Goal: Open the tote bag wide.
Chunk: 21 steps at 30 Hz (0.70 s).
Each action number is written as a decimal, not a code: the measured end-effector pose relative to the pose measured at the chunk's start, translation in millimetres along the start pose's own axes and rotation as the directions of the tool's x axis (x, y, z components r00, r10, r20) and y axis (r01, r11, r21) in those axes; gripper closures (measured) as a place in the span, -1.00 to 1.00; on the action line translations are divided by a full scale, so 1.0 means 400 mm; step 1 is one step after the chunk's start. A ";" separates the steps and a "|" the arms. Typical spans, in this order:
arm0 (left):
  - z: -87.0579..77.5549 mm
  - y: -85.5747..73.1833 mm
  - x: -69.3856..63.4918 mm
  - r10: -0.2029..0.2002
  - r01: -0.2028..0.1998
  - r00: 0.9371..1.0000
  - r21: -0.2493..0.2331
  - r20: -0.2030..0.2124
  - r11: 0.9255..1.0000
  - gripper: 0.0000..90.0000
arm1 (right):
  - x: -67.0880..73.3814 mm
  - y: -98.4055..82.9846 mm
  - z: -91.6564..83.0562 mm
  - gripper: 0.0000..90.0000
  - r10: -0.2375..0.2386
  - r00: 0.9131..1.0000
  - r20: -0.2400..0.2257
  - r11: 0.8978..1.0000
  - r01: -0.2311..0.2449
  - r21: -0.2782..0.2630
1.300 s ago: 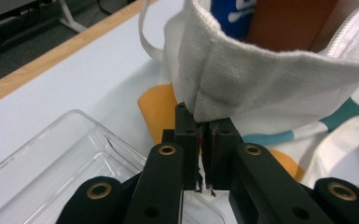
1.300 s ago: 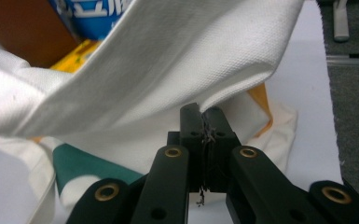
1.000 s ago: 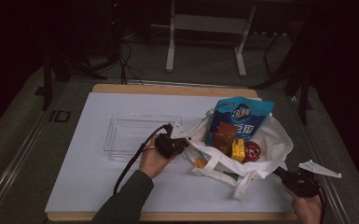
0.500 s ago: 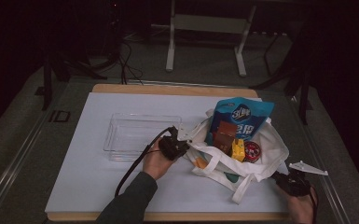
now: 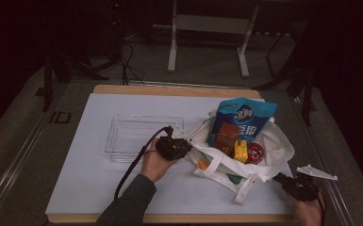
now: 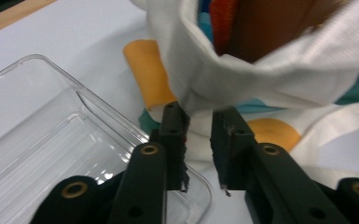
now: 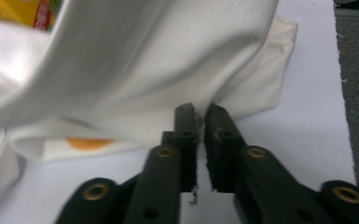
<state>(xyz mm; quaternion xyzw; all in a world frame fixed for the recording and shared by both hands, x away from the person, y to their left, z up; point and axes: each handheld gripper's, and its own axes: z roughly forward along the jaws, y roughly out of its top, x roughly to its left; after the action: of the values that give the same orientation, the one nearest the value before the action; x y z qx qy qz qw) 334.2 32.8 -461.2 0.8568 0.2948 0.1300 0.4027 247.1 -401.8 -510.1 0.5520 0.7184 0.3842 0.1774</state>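
We find the cloth bag [image 5: 264, 155] lying on the white table [image 5: 94, 188], slumped open between the two tongs, with packets inside, among them a blue pouch [image 5: 245, 117]. The left tongs [image 6: 198, 126] have just been opening; a narrow gap shows, the bag's rim just ahead of the tips and no longer pinched. The right tongs [image 7: 200, 116] have likewise just been parting, a slit only, cloth at the tips but not clamped.

We judge the bag soft and limp, light itself but weighted by its contents; hem or strap [image 5: 245, 190] gives the surest hold. A clear tray [image 5: 127, 136] sits just beside the left tongs, brittle-looking. The table edge lies close behind the right tongs; open room lies behind the left.
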 end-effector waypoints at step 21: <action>-0.119 0.027 -0.106 0.201 -0.181 0.976 -0.197 0.089 0.964 0.35 | 0.071 0.051 -0.125 0.19 -0.018 0.998 -0.054 0.986 0.008 -0.169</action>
<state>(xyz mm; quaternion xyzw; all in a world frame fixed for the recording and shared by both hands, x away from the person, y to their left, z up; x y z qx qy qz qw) 283.0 30.6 -421.9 0.8453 0.1750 0.1490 0.4824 217.4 -391.3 -458.1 0.5195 0.6917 0.4575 0.2060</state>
